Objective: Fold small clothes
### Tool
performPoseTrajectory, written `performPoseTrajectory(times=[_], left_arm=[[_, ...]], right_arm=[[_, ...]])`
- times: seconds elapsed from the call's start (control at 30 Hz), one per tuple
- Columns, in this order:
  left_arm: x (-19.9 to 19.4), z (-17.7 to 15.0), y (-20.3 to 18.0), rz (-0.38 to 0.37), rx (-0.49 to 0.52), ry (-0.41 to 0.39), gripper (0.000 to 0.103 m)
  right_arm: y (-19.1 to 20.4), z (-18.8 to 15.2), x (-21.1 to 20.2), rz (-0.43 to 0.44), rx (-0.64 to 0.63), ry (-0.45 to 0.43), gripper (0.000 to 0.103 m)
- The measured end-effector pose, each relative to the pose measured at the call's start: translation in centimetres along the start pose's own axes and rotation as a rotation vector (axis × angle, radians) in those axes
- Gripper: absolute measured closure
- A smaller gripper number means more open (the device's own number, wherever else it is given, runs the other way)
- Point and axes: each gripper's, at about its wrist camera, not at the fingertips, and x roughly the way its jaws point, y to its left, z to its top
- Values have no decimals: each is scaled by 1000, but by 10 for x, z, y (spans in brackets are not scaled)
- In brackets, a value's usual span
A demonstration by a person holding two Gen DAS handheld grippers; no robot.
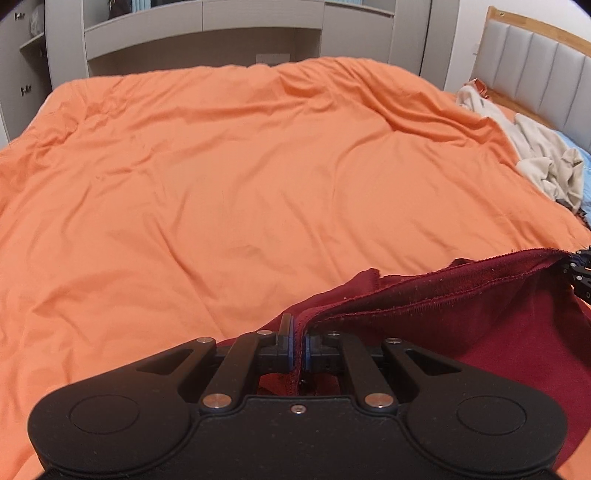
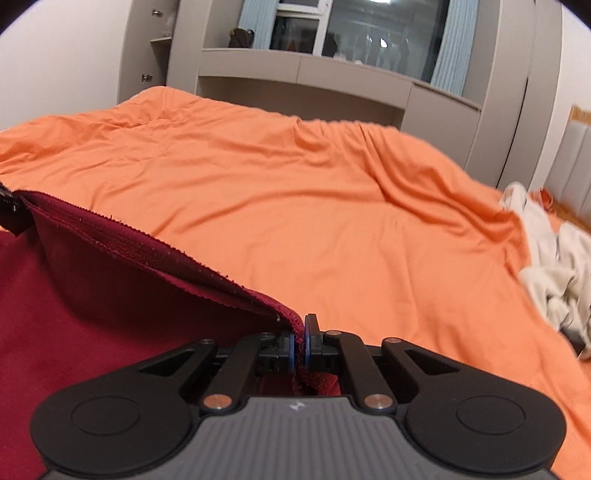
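A dark red garment (image 1: 461, 317) hangs stretched between my two grippers above the orange bed cover (image 1: 240, 177). My left gripper (image 1: 300, 339) is shut on one end of its ribbed hem. My right gripper (image 2: 300, 338) is shut on the other end of the same hem (image 2: 147, 254). The right gripper's tip shows at the right edge of the left wrist view (image 1: 580, 266), and the left gripper's tip shows at the left edge of the right wrist view (image 2: 9, 210). The garment's lower part drops out of sight below both cameras.
The orange cover (image 2: 295, 206) spreads wide and wrinkled ahead. A heap of cream clothes (image 1: 546, 162) lies at the right by a padded grey headboard (image 1: 535, 62); the heap also shows in the right wrist view (image 2: 554, 266). Grey cabinets and shelves (image 1: 236, 33) stand behind the bed.
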Motion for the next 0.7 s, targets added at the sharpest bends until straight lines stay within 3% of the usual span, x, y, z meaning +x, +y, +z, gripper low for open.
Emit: performPoseTrajectory(times=[0.17, 0.27, 0.3, 0.33, 0.37, 0.4, 0.43, 0.6, 0.7], left_arm=[[24, -2, 5, -11, -31, 41, 97], [35, -3, 9, -27, -61, 70, 92], [36, -3, 11, -30, -69, 77, 87], [38, -3, 13, -30, -77, 81, 81], [39, -4, 13, -27, -85, 86, 76], [40, -3, 14, -24, -93, 90, 64], [40, -3, 15, -20, -102, 91, 54], [21, 0, 10, 2, -83, 22, 22], [0, -3, -1, 46, -5, -57, 7]], right_arm=[[-7, -2, 21, 7, 23, 41, 96], [-9, -1, 29, 18, 25, 64, 89], [-10, -2, 31, 21, 27, 72, 79], [-9, -2, 30, 24, 30, 76, 59], [-10, -2, 31, 26, 36, 77, 48], [-11, -3, 30, 27, 41, 75, 33], [-11, -3, 28, 28, 47, 74, 24], [-11, -2, 14, -16, 50, 55, 3], [-4, -4, -7, -18, 14, 18, 0]])
